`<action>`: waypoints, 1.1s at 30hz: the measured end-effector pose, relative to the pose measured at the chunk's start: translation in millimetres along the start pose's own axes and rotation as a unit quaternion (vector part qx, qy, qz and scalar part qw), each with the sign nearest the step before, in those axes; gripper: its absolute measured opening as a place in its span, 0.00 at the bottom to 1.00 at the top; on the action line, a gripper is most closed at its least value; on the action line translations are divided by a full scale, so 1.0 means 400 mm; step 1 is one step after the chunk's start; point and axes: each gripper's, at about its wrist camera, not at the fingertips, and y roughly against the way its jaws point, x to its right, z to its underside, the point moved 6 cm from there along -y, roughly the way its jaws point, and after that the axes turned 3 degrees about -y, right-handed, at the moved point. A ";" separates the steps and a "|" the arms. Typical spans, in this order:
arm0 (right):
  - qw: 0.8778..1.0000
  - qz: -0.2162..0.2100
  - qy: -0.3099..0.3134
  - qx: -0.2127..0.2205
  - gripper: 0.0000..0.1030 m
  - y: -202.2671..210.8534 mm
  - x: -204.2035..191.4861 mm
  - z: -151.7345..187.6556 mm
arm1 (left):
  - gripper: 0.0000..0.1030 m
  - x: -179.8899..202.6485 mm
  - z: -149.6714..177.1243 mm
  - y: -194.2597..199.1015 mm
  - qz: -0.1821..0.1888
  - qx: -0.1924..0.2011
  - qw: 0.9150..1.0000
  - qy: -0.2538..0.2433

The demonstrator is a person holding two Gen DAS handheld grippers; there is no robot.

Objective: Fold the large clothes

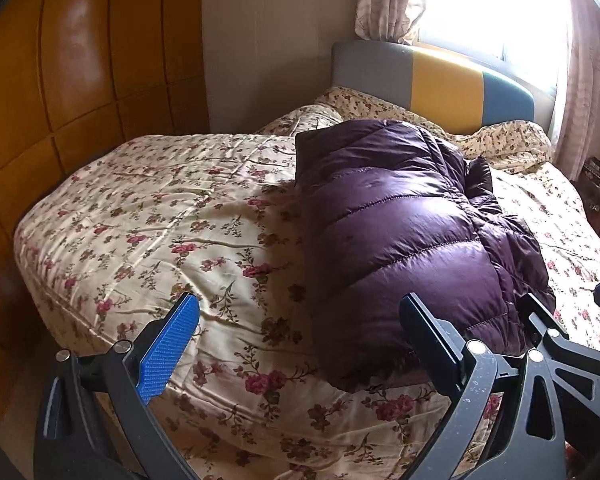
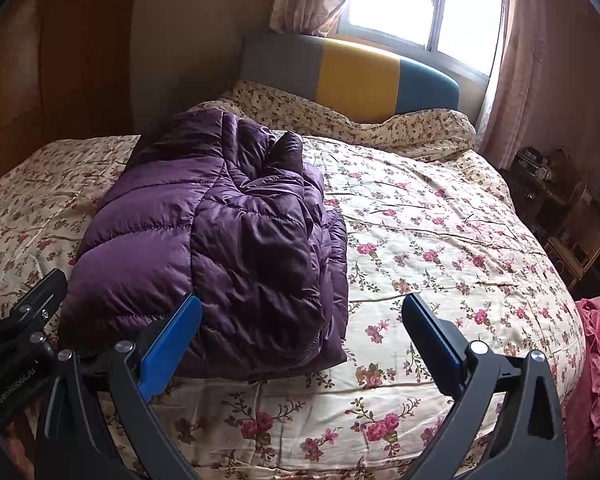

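A purple quilted down jacket (image 1: 396,232) lies folded into a thick bundle on the floral bed cover (image 1: 172,216). In the right wrist view the jacket (image 2: 220,248) sits left of centre, with a loose flap bunched on top. My left gripper (image 1: 300,320) hovers open near the bed's foot; its right finger is in front of the jacket's near end and nothing is held. My right gripper (image 2: 302,320) also stands open above the near edge of the cover (image 2: 440,240), its left finger by the jacket's near corner. The other gripper's tip (image 2: 24,312) shows at the left edge.
A grey, yellow and blue headboard (image 2: 356,76) stands under a bright window (image 2: 420,4) with curtains. Wooden wardrobe panels (image 1: 68,92) line the left side. A cluttered low shelf (image 2: 560,200) sits right of the bed, and pink ruffled fabric (image 2: 596,360) lies at the right edge.
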 end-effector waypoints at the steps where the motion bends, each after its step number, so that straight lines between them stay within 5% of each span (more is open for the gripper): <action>1: 1.000 -0.002 -0.003 0.000 0.97 0.001 0.001 0.000 | 0.97 -0.001 -0.001 0.002 0.001 0.000 1.000 0.002; 33: 1.000 -0.001 -0.006 -0.006 0.97 -0.015 0.000 0.003 | 0.95 -0.022 -0.005 -0.001 0.008 -0.003 1.000 0.027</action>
